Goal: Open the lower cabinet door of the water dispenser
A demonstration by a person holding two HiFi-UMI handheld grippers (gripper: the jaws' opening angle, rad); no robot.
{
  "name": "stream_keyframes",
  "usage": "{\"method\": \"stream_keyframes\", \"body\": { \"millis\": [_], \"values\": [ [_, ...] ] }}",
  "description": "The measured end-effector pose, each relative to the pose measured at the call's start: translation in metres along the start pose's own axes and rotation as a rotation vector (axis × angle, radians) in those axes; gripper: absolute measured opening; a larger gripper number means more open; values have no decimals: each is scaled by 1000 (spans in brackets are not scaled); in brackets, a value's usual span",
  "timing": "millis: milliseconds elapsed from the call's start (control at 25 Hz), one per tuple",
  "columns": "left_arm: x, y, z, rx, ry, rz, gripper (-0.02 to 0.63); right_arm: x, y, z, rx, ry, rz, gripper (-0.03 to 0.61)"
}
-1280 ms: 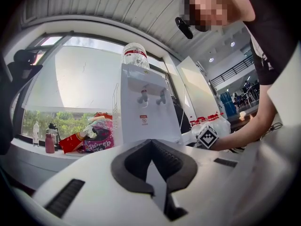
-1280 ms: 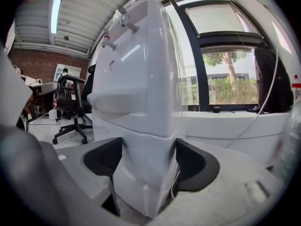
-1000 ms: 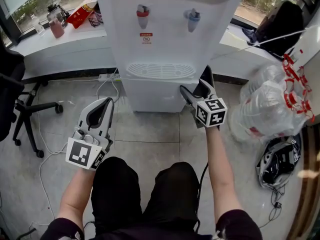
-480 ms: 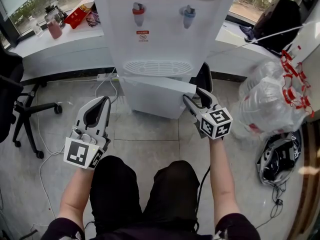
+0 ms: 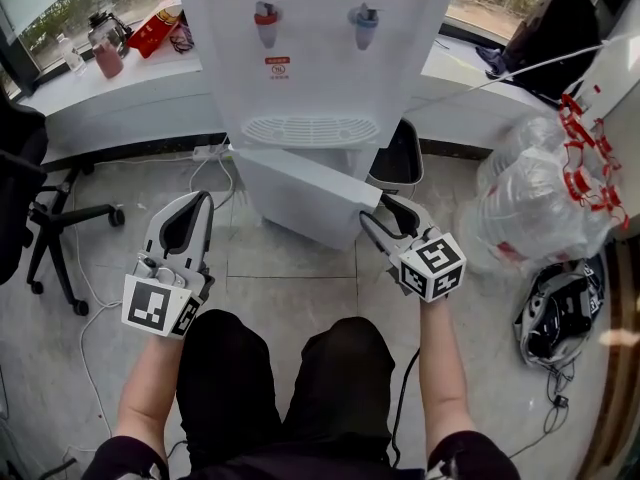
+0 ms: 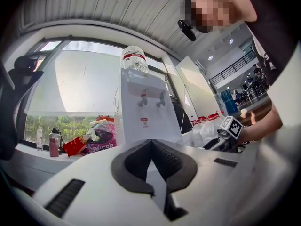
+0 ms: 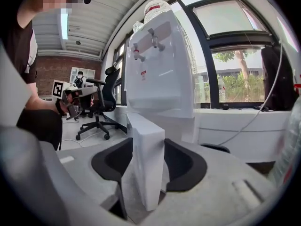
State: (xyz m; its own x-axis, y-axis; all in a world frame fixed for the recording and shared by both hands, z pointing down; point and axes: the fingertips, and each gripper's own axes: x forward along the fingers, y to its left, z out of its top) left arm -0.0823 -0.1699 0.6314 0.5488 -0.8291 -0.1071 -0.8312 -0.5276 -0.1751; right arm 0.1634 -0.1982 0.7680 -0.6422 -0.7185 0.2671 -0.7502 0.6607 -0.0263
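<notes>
Pinching the free edge of the lower cabinet door point(image 5: 300, 183), the right gripper point(image 5: 378, 208) had just been closing its jaws on it. The door stood partly swung out from the water dispenser point(image 5: 310, 48); more pulling seemed left. The left gripper point(image 5: 200, 200), in front of the dispenser, kept jaws together, empty.

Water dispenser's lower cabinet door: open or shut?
Partly open: the white lower cabinet door angles out from the white water dispenser, its edge clamped in the right gripper, whose jaws have just been closing.
</notes>
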Motion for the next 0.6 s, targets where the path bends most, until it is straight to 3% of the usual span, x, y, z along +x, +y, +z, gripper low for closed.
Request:
{"method": "stream_keyframes", "body": {
  "millis": [280, 600],
  "values": [
    [-7, -3, -2, 16, 19, 2, 6, -13, 27, -3, 3, 35, 98, 190],
    [-15, 6, 0, 26, 17, 32, 6, -18, 66, 3, -65, 66, 243, 167]
  ]
}}
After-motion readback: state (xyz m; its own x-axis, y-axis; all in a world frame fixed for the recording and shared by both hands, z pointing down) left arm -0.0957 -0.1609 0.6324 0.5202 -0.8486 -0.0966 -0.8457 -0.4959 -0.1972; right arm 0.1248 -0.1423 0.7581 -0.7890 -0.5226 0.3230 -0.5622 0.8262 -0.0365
